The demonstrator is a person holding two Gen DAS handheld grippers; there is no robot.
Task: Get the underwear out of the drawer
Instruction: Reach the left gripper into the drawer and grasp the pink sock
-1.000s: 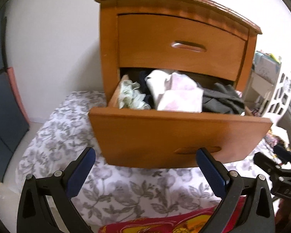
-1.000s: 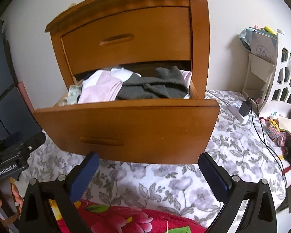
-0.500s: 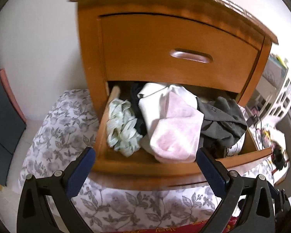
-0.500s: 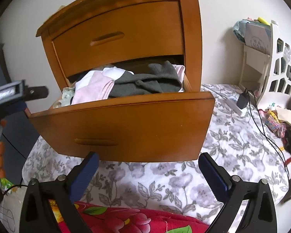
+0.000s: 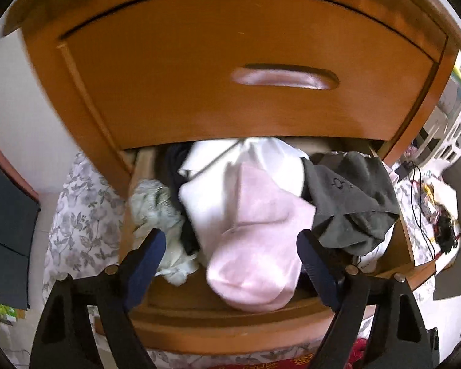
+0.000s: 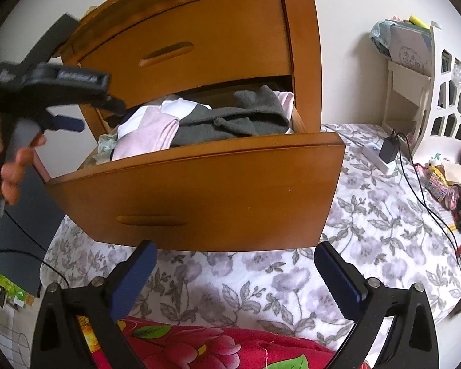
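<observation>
The lower drawer [image 5: 230,329] of a wooden nightstand stands pulled out, stuffed with clothes. A pink garment [image 5: 255,240] lies on top of a white one [image 5: 218,178], with a grey garment [image 5: 353,203] to its right and a pale green frilly piece [image 5: 156,209] to its left. My left gripper [image 5: 230,240] hovers over the drawer with its jaws closing. The pink garment lies between them, and the pads are not pressing on it. My right gripper [image 6: 235,249] is open and holds nothing, in front of the drawer front [image 6: 199,190]. A hand [image 6: 12,160] holds the left gripper's black housing [image 6: 61,77].
The upper drawer [image 5: 230,61] is shut just above the clothes. The nightstand sits on a floral bedspread [image 6: 368,230], with a red flowered blanket [image 6: 184,344] nearest me. A white shelf [image 6: 445,92], a charger with its cable [image 6: 387,150] and small clutter lie to the right.
My left gripper has moved forward and up over the open drawer and tipped down onto the clothes, its jaws slightly narrower. It has come into the right wrist view. The right gripper has barely moved.
</observation>
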